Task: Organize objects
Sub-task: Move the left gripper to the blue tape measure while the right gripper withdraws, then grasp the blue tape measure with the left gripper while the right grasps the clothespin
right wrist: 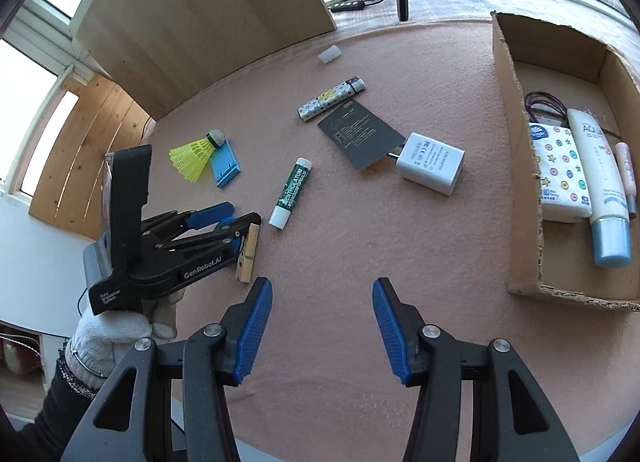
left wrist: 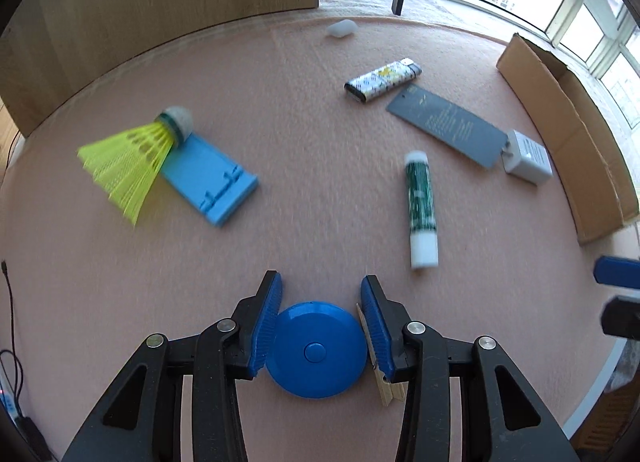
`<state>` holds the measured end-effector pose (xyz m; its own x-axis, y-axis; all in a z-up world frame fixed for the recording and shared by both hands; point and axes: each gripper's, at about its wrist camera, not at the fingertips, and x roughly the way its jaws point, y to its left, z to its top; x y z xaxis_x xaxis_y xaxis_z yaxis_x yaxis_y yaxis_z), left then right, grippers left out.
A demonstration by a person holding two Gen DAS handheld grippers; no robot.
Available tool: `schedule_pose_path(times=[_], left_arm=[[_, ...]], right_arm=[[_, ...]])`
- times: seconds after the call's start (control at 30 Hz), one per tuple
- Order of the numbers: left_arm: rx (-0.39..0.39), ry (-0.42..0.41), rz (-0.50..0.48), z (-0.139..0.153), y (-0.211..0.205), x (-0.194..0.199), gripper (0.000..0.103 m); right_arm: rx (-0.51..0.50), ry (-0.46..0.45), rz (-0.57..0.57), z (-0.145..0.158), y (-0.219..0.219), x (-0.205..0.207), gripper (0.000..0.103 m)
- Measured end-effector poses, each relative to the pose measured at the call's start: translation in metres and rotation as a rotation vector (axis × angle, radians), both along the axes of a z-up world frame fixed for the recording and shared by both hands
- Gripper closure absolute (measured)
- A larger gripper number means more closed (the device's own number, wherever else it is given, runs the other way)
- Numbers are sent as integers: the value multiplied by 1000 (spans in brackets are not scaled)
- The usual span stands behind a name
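Observation:
My left gripper (left wrist: 321,294) has its blue fingers on either side of a round blue disc (left wrist: 315,350) on the pink table; both pads look to touch its rim. A wooden clothespin (left wrist: 384,374) lies under the right finger. The left gripper also shows in the right wrist view (right wrist: 228,222), low over the table beside the clothespin (right wrist: 247,253). My right gripper (right wrist: 322,290) is open and empty above bare table. On the table lie a green-white tube (left wrist: 420,204), a lighter (left wrist: 382,81), a grey card (left wrist: 448,126), a white charger (left wrist: 528,158), a yellow shuttlecock (left wrist: 132,158) and a blue block (left wrist: 210,182).
A cardboard box (right wrist: 520,150) at the right holds a tissue pack (right wrist: 554,172), a sunscreen tube (right wrist: 602,190) and other small items. A small white cap (right wrist: 329,54) lies at the far edge. A wooden panel (right wrist: 208,6) stands behind the table.

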<state>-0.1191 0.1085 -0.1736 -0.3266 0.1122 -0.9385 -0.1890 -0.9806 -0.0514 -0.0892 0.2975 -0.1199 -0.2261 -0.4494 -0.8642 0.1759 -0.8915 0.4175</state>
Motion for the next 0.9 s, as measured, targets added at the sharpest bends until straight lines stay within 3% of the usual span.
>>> schedule_pose_path(times=[0.17,0.4,0.6,0.7,0.9], left_arm=[[70,-27,2,0,-15,17,57],[80,-20,23,3,-30,28,55],[187,-10,34,18,-48,29,55],[126,18,-21,24,-49,37,55],[147,-7,-88,18,-51,52,55]], right_arm=[[18,-6,52,-8,-27,4,55],[33,1,79,-15,-56,11,55],[68,31,84,-17,-71,19,55],[67,42,89,-16,-76,20,55],[72,38,91,-21,-94,19,55]])
